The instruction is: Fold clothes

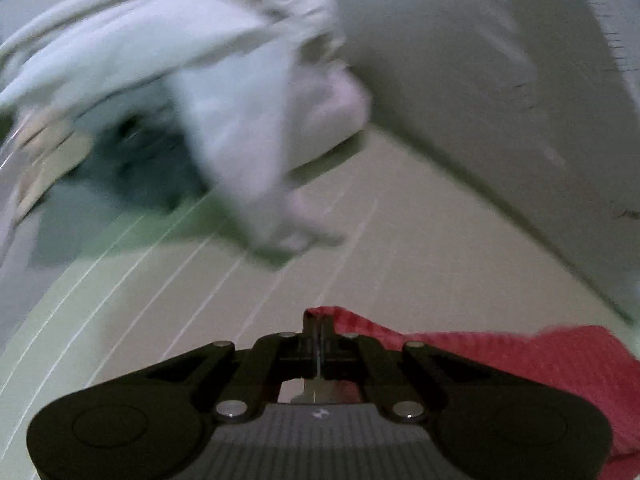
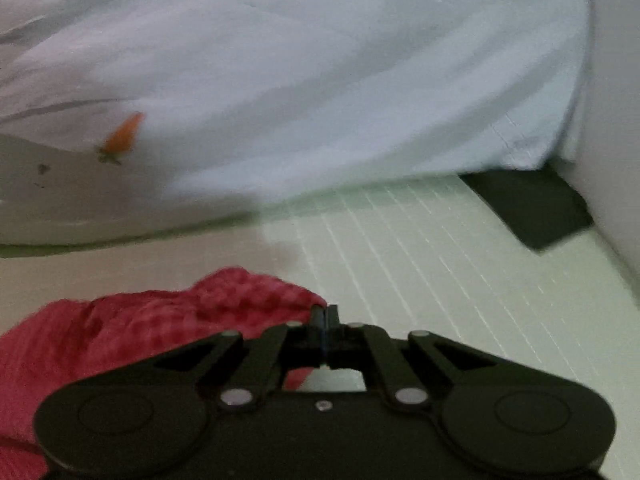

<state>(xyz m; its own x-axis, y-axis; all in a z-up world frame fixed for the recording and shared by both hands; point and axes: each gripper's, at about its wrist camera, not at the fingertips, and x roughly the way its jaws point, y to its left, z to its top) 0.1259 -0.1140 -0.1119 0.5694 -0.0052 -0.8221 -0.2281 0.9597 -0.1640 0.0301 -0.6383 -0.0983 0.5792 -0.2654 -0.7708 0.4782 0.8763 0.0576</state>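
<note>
A red checked garment [image 1: 540, 364] trails off to the right of my left gripper [image 1: 318, 320], whose fingers are shut on its edge. The same red garment [image 2: 140, 328] bunches to the left in the right wrist view, where my right gripper [image 2: 325, 314] is shut on another part of its edge. Both grippers hold the cloth low over a pale lined surface [image 2: 420, 260]. The rest of the garment is hidden below both views.
A blurred heap of white clothes [image 1: 224, 92] lies ahead of the left gripper. A white cloth [image 2: 320, 80] with a small orange carrot print [image 2: 122, 136] fills the space ahead of the right gripper. A dark flat object [image 2: 532, 204] lies at the right, by a pale wall [image 1: 500, 100].
</note>
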